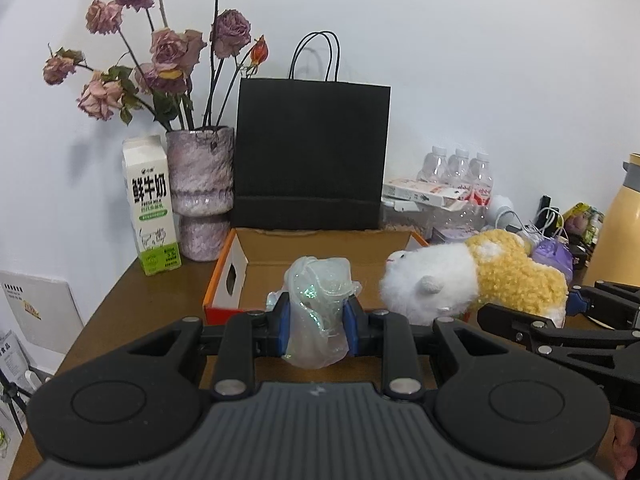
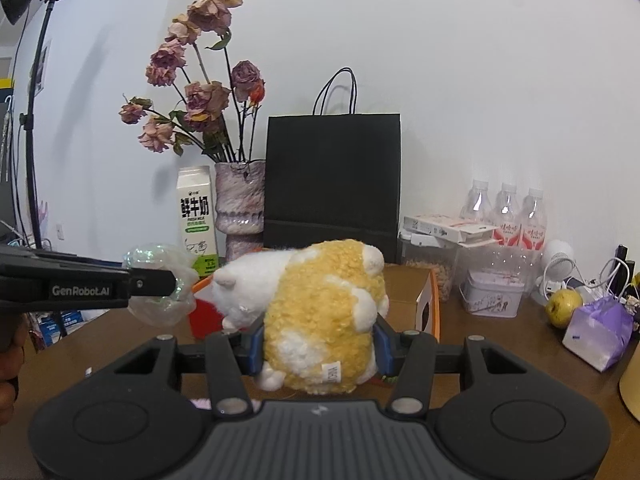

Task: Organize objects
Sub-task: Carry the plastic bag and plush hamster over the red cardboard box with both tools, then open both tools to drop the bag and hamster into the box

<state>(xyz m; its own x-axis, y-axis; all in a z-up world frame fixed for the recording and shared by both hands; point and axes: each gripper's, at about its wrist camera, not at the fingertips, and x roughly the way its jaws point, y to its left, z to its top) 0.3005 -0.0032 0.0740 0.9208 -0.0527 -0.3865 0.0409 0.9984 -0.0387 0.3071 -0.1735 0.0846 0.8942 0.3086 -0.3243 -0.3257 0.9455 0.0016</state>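
Observation:
My left gripper is shut on a crumpled clear iridescent plastic wrapper, held above the near edge of an open orange cardboard box. My right gripper is shut on a yellow and white plush toy, which it holds off the table. In the left wrist view the plush toy hangs to the right of the wrapper, with the right gripper's fingers behind it. From the right wrist camera the left gripper and the wrapper show at the left, and the box lies behind the plush.
A black paper bag, a vase of dried roses and a milk carton stand behind the box. Water bottles, a tin, a pear, a purple pouch and cables crowd the right side of the brown table.

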